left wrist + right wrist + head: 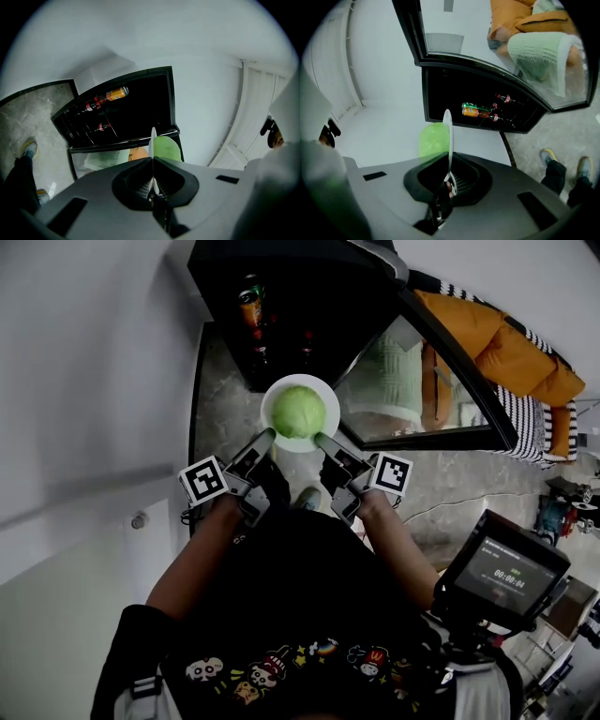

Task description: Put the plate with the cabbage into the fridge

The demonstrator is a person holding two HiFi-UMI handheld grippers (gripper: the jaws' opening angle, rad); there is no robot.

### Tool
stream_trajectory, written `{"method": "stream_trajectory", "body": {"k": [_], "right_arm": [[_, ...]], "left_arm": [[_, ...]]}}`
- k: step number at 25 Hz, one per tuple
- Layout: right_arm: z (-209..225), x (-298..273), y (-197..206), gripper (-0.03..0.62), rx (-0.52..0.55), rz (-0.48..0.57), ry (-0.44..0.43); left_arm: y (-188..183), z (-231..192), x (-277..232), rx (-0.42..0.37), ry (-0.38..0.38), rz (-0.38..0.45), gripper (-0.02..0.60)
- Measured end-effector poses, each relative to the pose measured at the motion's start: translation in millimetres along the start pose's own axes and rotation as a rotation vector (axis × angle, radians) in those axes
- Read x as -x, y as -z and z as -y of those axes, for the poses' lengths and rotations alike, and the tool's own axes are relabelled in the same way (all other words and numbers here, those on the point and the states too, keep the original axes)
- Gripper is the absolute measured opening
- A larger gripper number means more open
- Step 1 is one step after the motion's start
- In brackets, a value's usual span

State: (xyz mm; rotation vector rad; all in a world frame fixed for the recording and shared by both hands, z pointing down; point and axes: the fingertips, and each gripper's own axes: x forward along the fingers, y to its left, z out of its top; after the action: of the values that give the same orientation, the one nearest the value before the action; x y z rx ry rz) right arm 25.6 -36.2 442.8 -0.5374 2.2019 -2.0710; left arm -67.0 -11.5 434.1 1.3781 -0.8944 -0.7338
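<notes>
L gripper (266, 437) fingers clamp the plate (330, 405) at its left rim. Cabbage (298, 412) sits on plate, held in air before open fridge (319, 296) w/ bottles (253, 310) inside. R gripper (322, 440) fingers clamp right rim.

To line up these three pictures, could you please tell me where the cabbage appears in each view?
Head view: cabbage upper centre, on the plate.
Left gripper view: cabbage at centre, just right of the edge-on plate.
Right gripper view: cabbage left of centre, left of the plate's edge.
Shared landmark: the orange-labelled bottle in the open fridge.
</notes>
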Motion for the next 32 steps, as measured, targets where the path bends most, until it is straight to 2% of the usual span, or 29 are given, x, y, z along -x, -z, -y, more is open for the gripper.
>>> {"method": "stream_trajectory", "body": {"k": [6,18,22,27,32], "right_arm": [[1.9,0.9,0.1,0.018,-0.004,0.004,0.011],[3.0,1.6,-0.8,0.018,-0.016,0.018,0.014],[3.9,1.2,0.0,0.018,-0.021,0.017,0.015],[5.5,0.9,0.8,0.020,-0.027,0.020,0.021],[8.2,3.6,-0.6,0.018,-0.036,0.042,0.028]], "left_arm": [[0.5,-3.0,-0.8,0.019,-0.004,-0.007,0.008],[-0.7,-3.6,-2.0,-0.018,-0.012,-0.024,0.008],[1.0,-3.8,-2.3,0.009,-0.007,-0.019,0.008],[-1.3,-7.9,-1.2,-0.032,-0.027,-0.036,0.008],[0.6,-7.0,-5.7,0.000,-0.029,-0.056,0.008]]}}
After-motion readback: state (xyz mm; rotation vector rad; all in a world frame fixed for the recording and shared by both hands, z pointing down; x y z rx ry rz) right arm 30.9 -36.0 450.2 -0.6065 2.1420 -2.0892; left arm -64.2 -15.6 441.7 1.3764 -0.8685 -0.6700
